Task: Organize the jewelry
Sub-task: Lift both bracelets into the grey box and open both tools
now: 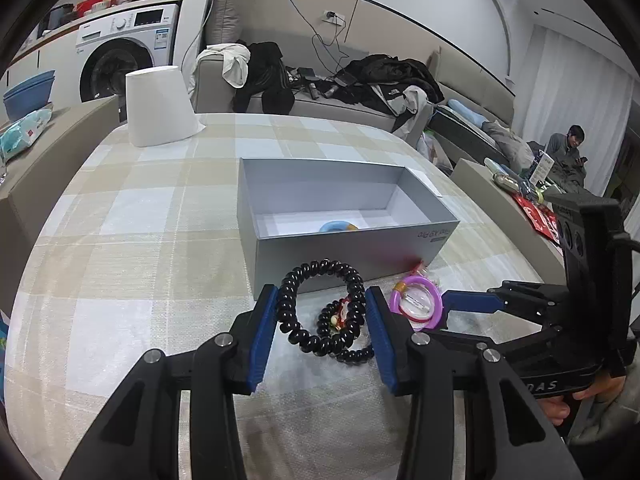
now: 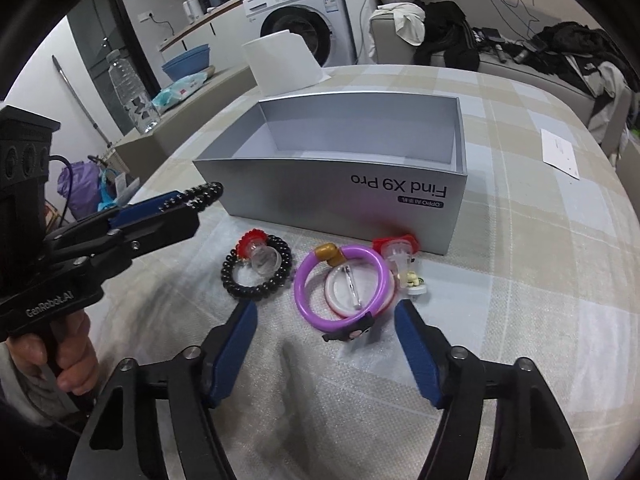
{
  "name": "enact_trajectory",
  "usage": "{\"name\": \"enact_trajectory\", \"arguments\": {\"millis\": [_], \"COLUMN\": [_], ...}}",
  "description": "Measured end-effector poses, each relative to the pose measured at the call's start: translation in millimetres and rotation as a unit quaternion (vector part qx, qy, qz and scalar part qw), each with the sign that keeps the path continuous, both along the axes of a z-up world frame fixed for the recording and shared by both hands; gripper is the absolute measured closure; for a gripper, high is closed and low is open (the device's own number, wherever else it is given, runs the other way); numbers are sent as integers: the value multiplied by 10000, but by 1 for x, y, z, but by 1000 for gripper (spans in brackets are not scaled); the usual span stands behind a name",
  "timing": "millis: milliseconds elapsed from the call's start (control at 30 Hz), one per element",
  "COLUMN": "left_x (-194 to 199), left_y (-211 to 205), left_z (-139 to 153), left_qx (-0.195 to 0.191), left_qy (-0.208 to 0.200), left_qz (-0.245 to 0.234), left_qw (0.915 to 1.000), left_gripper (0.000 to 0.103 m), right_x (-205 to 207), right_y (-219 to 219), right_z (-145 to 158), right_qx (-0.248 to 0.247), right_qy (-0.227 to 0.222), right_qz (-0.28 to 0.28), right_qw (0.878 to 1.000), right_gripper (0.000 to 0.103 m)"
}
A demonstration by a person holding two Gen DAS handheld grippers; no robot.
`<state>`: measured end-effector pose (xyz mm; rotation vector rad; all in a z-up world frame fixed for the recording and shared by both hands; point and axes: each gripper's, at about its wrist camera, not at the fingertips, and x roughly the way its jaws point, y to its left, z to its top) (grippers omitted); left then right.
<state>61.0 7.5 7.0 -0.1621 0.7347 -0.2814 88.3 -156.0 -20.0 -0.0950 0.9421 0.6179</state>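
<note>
A grey open box [image 1: 352, 248] [image 2: 336, 196] stands on the checked table; a light blue bangle [image 1: 338, 227] lies inside it. My left gripper [image 1: 322, 298] is shut on a large black bead bracelet [image 1: 296, 312], whose loop stands between the fingers; it also shows in the right wrist view [image 2: 204, 194]. A smaller black bead bracelet [image 2: 258, 270] with a red-topped clear ornament lies below it. A purple bangle [image 2: 340, 286] [image 1: 416, 304] lies around a white round brooch. My right gripper [image 2: 326, 320] is open, just before the purple bangle. A red-topped clear ornament [image 2: 400, 256] lies beside the box.
A white upturned bucket [image 1: 158, 108] stands at the table's far edge. A white paper [image 2: 560, 152] lies on the table at right. A sofa with clothes is behind. A water bottle [image 2: 130, 92] and blue basins stand at left.
</note>
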Motion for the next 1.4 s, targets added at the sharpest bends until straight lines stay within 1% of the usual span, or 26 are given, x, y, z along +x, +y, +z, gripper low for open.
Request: {"name": "enact_trajectory", "arguments": {"millis": [67, 133, 333, 500, 567, 667, 767, 833, 967, 1133, 1267, 1400], "left_x": [0, -1, -1, -2, -2, -1, 0, 1, 0, -2, -6, -4], "left_y": [2, 4, 8, 9, 10, 10, 10, 10, 10, 8, 7, 8], "left_z": [1, 1, -2, -2, -3, -4, -5, -5, -4, 1, 8, 15], "left_qx": [-15, -8, -28, -38, -38, -29, -44, -51, -107, -115, -120, -105], "left_qy": [-16, -24, 17, 20, 31, 65, 68, 77, 44, -72, -231, -361], "left_qz": [36, 68, 210, 255, 262, 271, 273, 262, 242, 196, 204, 247], "left_qw": [10000, 10000, 9998, 9997, 9996, 9996, 9996, 9996, 9996, 9997, 9995, 9990], "left_gripper": [65, 65, 65, 65, 65, 65, 65, 65, 65, 65, 65, 65], "right_x": [2, 3, 1, -1, -3, -6, -8, -9, -13, -18, -22, -22], "right_y": [1, 3, 12, 24, 30, 31, 27, 21, 8, 3, -2, -9], "right_z": [-2, -3, -1, -5, -6, -6, -6, -3, 9, 23, 35, 46], "right_qx": [-59, -146, -438, -941, -1107, -1188, -1070, -767, -360, -112, 267, 425], "right_qy": [1, 1, -178, -412, -556, -698, -700, -646, -712, -904, -1021, -1178], "right_qz": [-47, -63, -93, -120, -108, -54, -53, 1, -36, -37, -36, -100], "right_qw": [10000, 9999, 9988, 9946, 9922, 9904, 9918, 9950, 9968, 9958, 9944, 9921], "right_gripper": [44, 46, 46, 46, 47, 50, 52, 53, 53, 53, 53, 53]}}
